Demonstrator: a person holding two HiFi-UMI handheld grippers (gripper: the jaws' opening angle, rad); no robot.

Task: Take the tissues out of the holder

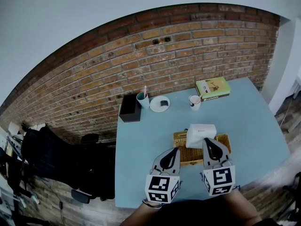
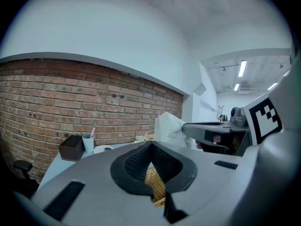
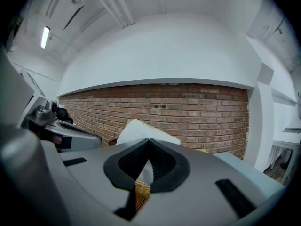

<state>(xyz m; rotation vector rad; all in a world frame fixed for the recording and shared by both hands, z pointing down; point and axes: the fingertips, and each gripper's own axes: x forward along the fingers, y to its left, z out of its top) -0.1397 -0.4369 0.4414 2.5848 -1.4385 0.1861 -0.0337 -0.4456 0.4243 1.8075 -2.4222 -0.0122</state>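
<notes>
Your right gripper (image 1: 207,141) is closed on the tissue pack (image 1: 201,132), above the wicker holder (image 1: 180,138). Your left gripper (image 1: 177,149), closed tip to tip, sits at its rim. Beyond both: 1 black box (image 1: 130,108), cup (image 1: 142,100), plate (image 1: 160,104), mug (image 1: 194,102), book (image 1: 212,88). Only the left gripper view shows the right jaw against the pack.

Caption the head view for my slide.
Over a pale blue table, the right tool grips a white tissue pack above a woven wicker basket, whose rim the left tool pinches.
</notes>
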